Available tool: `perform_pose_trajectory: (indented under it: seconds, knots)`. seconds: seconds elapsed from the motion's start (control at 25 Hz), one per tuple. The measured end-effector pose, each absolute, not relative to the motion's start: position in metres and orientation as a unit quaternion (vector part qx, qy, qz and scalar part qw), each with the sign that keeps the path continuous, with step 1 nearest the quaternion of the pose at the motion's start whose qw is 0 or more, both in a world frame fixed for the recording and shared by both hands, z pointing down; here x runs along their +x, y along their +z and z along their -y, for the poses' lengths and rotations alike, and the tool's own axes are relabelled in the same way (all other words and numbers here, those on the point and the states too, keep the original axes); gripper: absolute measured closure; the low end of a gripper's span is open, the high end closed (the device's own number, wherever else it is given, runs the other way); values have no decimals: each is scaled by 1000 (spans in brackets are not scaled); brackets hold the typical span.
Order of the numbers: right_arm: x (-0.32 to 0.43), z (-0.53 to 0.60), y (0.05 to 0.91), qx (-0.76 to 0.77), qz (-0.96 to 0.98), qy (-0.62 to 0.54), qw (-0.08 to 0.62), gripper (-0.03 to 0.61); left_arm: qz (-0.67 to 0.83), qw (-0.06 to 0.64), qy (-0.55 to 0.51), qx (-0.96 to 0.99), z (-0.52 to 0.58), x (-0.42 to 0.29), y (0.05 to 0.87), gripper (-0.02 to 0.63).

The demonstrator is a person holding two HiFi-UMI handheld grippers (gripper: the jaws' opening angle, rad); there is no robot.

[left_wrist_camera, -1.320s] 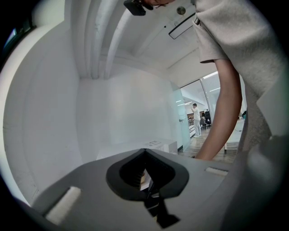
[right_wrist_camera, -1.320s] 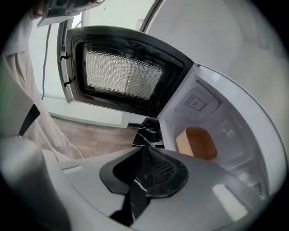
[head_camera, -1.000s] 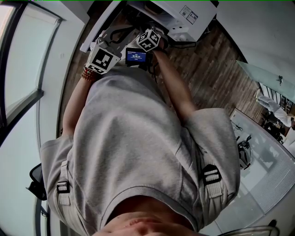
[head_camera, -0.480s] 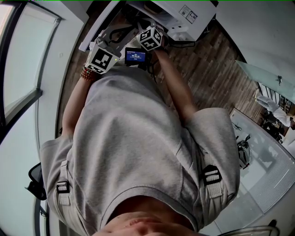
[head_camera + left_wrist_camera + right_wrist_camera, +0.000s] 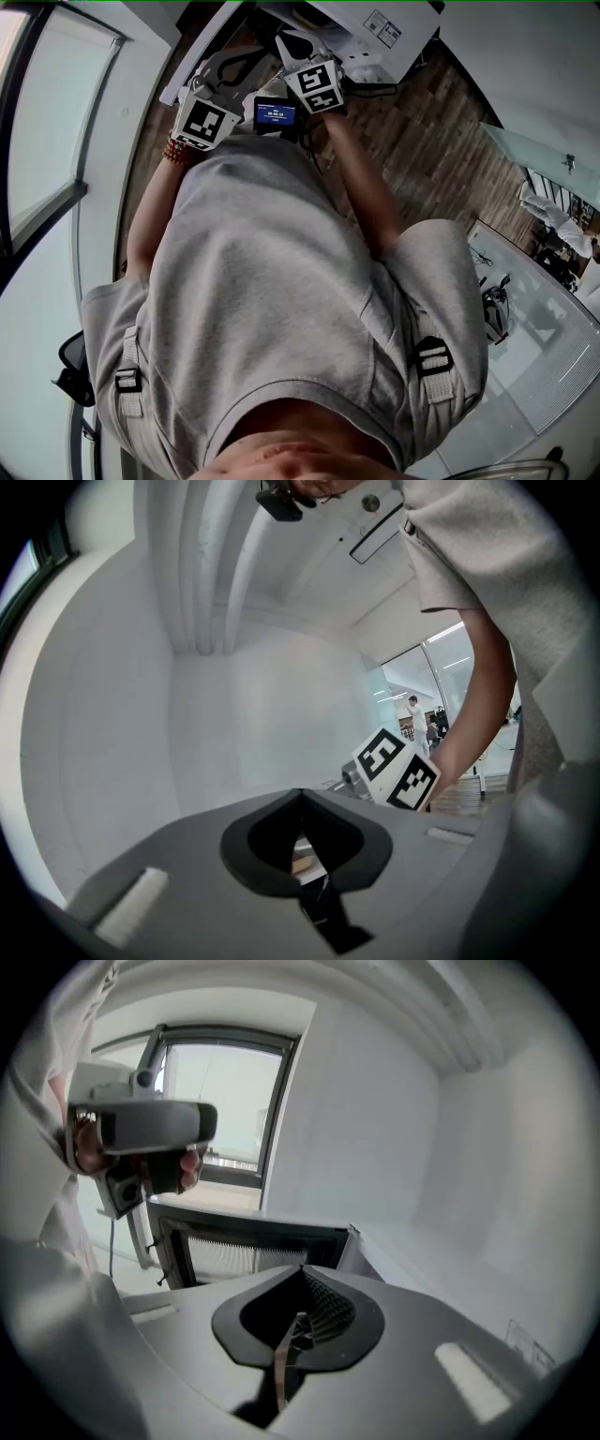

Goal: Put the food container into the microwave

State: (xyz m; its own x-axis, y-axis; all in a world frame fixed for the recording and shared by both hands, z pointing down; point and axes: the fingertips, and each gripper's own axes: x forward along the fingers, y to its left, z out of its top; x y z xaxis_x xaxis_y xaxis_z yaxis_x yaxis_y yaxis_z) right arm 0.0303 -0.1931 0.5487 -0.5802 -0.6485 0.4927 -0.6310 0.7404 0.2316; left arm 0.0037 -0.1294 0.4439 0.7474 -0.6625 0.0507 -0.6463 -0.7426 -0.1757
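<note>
head view: person in a grey t-shirt (image 5: 272, 309) stands over a brown wood-plank floor (image 5: 422, 141), both arms reaching forward to a white box-shaped microwave (image 5: 375, 33) at top of frame. its white door (image 5: 183, 80) looks swung open to the left. left tool (image 5: 234, 67) and right tool (image 5: 292, 49) are both up at the microwave mouth, close together, with a small blue-lit screen (image 5: 277, 114) between the marker cubes. a tan patch sits at the dark opening, too small to say whether it's the food container. left gripper view: jaws closed together with nothing gripped, only slivers of background through the teardrop hole. white wall ahead, right tool's marker cube and forearm off to the side. right gripper view: jaws also closed, just a thin slit, nothing held. beyond them is the door's dark-framed mesh window (image 5: 239, 1252), and the left tool in a hand is at upper left. progress, as a judgement: door open counts as done. the food container is in neither tool and not clearly visible anywhere, so can't tell if it's already inside or yet to be fetched. shutting the door looks left either way.
</note>
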Motion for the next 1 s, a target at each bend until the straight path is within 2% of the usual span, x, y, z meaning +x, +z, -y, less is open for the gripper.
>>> perform_pose_trajectory:
  seconds: [0.16, 0.4, 0.76, 1.0]
  knots:
    - [19, 182, 505, 366, 907, -37, 207, 563, -376, 80, -35, -922, 133, -6, 433, 615]
    - [6, 162, 454, 343, 930, -65, 116, 565, -408, 45, -7, -912, 137, -21, 424, 614]
    - [-7, 148, 421, 331, 935, -85, 95, 565, -421, 47, -2, -906, 140, -32, 422, 615]
    - [-15, 148, 427, 321, 937, -92, 105, 563, -423, 47, 0, -905, 141, -36, 423, 615]
